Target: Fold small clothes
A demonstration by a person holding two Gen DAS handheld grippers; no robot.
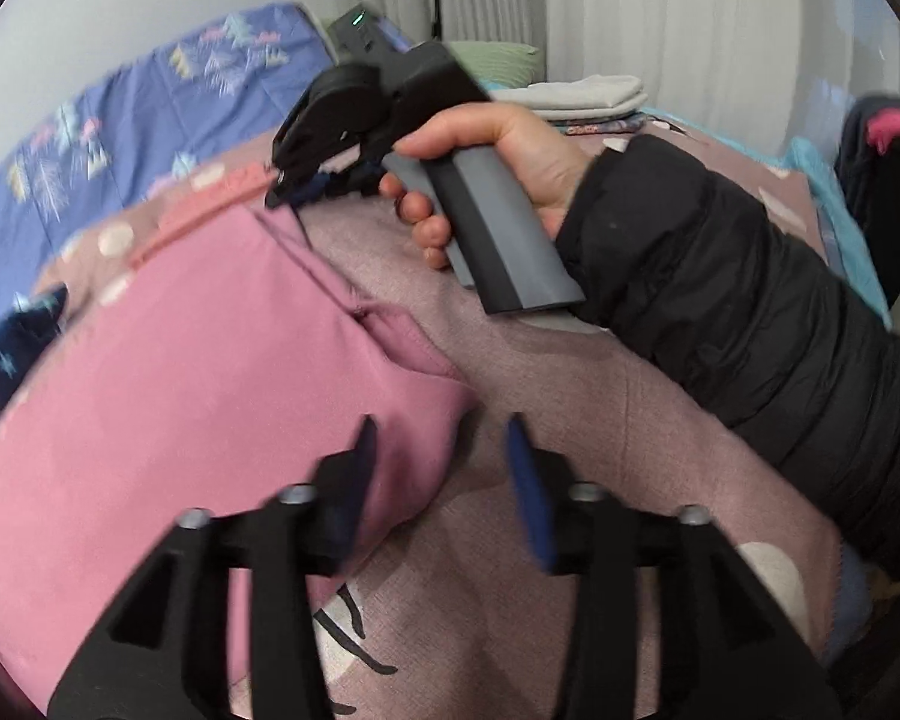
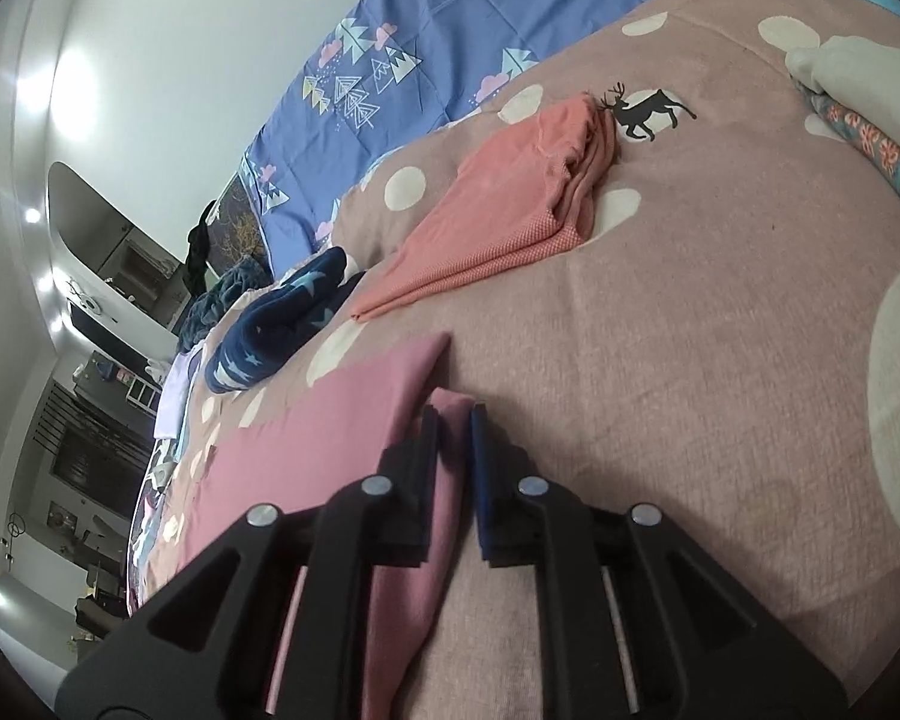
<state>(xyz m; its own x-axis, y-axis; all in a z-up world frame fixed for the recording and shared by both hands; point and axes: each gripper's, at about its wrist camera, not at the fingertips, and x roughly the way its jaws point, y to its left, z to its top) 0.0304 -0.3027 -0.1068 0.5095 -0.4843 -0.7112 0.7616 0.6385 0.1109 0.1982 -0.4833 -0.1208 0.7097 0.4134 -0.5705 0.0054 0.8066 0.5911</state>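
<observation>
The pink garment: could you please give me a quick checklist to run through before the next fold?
1. Left gripper released: ok, fingers apart, pink garment edge between them, pads clear.
2. Right gripper holding the garment's edge: cannot tell, cloth between narrow jaws.
3. Garment flat on the bedspread: ok where visible.
4. Salmon folded garment clear of this one: ok.
5. Navy star cloth clear: ok.

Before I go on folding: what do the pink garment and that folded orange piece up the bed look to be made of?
Pink garment: looks like soft, matte knit jersey, probably cotton; it drapes limply with smooth folds and a stitched hem. Folded orange garment: also knit, but with a visible fine waffle or ribbed texture along its lower layer. The fibre itself cannot be told from the look.
</observation>
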